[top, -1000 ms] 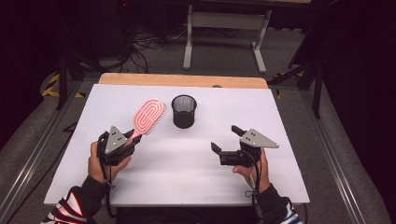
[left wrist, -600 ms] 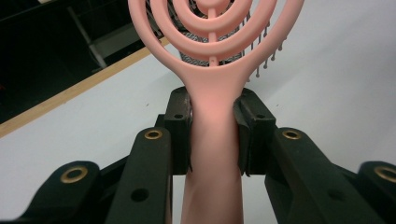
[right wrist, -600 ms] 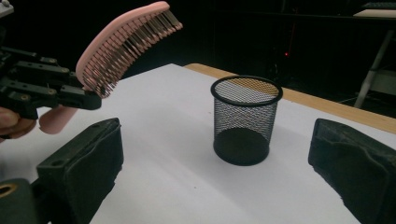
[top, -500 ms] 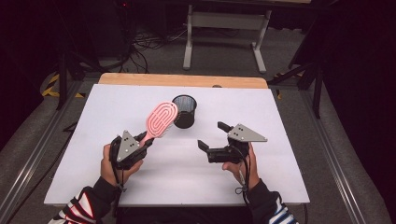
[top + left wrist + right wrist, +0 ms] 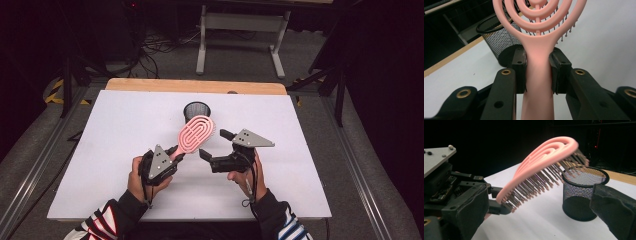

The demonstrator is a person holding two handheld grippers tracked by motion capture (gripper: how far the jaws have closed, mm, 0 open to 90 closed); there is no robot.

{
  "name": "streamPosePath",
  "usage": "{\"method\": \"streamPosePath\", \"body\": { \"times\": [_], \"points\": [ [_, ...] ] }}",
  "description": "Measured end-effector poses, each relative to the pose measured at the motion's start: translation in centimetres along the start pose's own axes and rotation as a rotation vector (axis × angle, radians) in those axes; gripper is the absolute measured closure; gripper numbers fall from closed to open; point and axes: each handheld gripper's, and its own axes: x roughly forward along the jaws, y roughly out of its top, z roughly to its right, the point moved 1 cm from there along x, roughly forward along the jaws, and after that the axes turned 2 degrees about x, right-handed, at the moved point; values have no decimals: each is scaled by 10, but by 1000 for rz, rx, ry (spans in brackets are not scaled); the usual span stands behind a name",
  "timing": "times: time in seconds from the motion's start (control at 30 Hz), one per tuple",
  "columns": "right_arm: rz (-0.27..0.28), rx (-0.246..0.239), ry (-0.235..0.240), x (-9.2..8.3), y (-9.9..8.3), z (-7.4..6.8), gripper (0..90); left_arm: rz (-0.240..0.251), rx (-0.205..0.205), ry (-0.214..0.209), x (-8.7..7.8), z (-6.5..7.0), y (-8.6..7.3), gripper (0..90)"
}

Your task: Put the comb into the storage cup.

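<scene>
Pink hairbrush (image 5: pixel 196 134) pinched by handle in left gripper (image 5: pixel 172 159), pads (image 5: pixel 520 71) pressed on both handle sides. Held off white table (image 5: pixel 110 130) near mid-table, just in front of black mesh cup (image 5: pixel 196 110). Long axis diagonal: handle low toward person, oval head up, away and rightward, tip overlapping cup rim in high view. Bristles facing down and toward right side. Right gripper (image 5: pixel 212 144) spread wide, empty, just beside brush head, jaws aimed at it. No brand, label or readable writing on brush or cup.
</scene>
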Motion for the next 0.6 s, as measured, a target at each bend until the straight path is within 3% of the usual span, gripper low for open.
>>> {"method": "streamPosePath", "body": {
  "times": [0.3,0.43,0.53,0.6],
  "points": [
    [-15,31,4,8,-3,-3,32,12,13,-2,8,11,4,704],
    [-12,68,-5,12,-3,-2,52,20,17,-7,13,18,5,704],
    [3,106,-10,12,-2,0,112,18,31,-10,15,22,6,704],
    [21,138,-25,12,-1,1,200,24,20,-2,16,24,6,703]
  ]
}}
